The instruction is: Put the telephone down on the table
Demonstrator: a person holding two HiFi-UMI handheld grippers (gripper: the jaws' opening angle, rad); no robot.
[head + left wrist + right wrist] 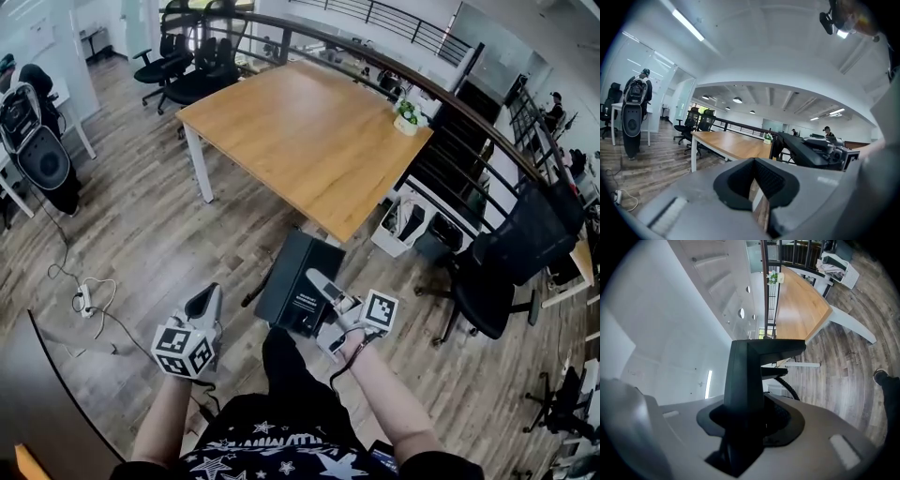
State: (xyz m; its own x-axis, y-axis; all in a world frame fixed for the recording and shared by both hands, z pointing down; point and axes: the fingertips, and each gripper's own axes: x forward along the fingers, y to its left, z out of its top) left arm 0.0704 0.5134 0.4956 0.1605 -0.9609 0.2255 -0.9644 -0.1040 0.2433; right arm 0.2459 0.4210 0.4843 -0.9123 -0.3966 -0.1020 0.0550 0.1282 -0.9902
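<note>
My left hand-held gripper (206, 300) is nearest to me, low on the left. Its jaws are drawn together with nothing between them, only a thin slit through which the floor shows. My right hand-held gripper (322, 283) is clamped on the telephone (289, 274), a black, boxy set that I hold in the air over the wooden floor (141, 244), not resting on anything. In the right gripper view its dark body fills the space between the jaws, and what looks like a coiled cord (790, 389) hangs behind it, though the view there is dim.

A white cable (89, 300) lies on the floor to my left. Just beyond the telephone is the near corner of the wooden counter (300, 141), with a small potted plant (408, 114) at its far right edge. A black office chair (497, 272) stands to the right, and more chairs (187, 66) stand past the counter's far end.
</note>
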